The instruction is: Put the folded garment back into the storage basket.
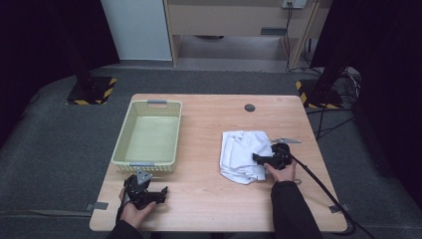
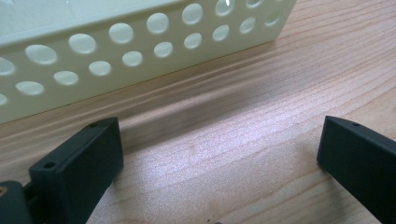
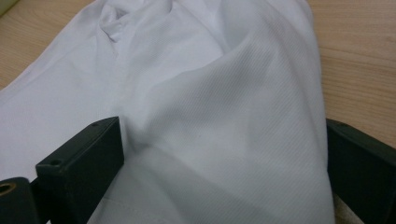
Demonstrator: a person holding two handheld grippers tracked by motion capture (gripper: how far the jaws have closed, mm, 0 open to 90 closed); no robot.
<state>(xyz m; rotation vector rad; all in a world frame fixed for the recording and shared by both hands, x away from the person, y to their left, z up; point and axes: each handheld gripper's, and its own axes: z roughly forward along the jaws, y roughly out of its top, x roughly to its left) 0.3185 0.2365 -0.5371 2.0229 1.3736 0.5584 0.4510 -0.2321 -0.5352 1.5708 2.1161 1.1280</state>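
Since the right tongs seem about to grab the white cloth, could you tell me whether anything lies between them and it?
Nothing visible does. The right tongs are open and already at the white cloth; in the right gripper view a raised fold of cloth sits between the two jaws, with bare table around it.

My left hand (image 1: 133,211) holds the black two-jaw left gripper (image 1: 161,193) low at the near table edge, jaws wide apart and pointing right. My right hand (image 1: 282,172), dark sleeve, holds the black two-jaw right gripper (image 1: 255,158) pointing left, jaws spread wide.
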